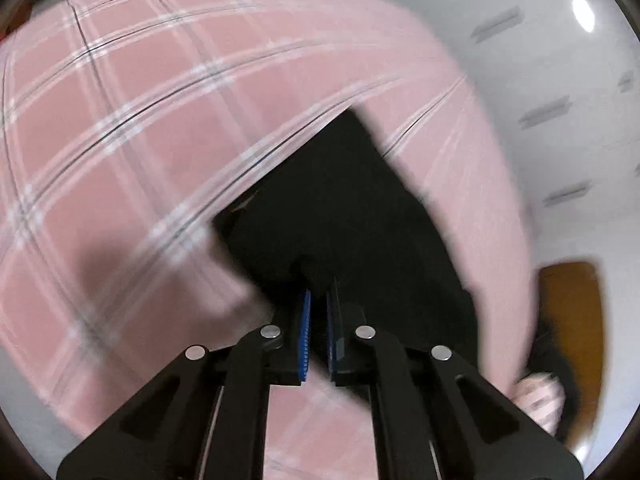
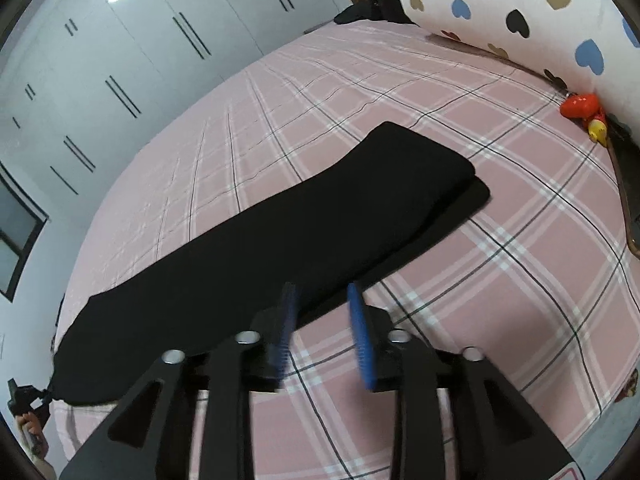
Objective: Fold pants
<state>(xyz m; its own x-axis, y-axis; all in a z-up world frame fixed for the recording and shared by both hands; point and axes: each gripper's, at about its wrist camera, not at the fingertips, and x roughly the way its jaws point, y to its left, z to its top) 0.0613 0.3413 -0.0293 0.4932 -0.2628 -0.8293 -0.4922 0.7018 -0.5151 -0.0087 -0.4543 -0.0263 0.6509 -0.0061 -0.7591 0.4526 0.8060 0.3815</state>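
left gripper: jaws clenched, blue pads nearly touching, tips at the near edge of the black pants. Picture is blurred, so I can't tell if cloth is pinched between the pads.
right gripper: released, clear gap between the blue pads, nothing in the gap. Tips sit over the near long edge of the pants; contact unclear.
pants: black, lying flat as one long strip on the bed, running from lower left to upper right in the right wrist view. Far end shows two layers, top one set slightly back from the lower one. Near-left end hangs at the bed's edge.
bedsheet: pink plaid with white and dark lines, under the pants, otherwise bare around them.
toy: small red-orange thing at the far right edge of the bed, well apart from the pants.
pillow: white with coloured hearts, at the far side, just behind the toy.
wardrobe: white doors with dark bar handles, beyond the bed on the left.
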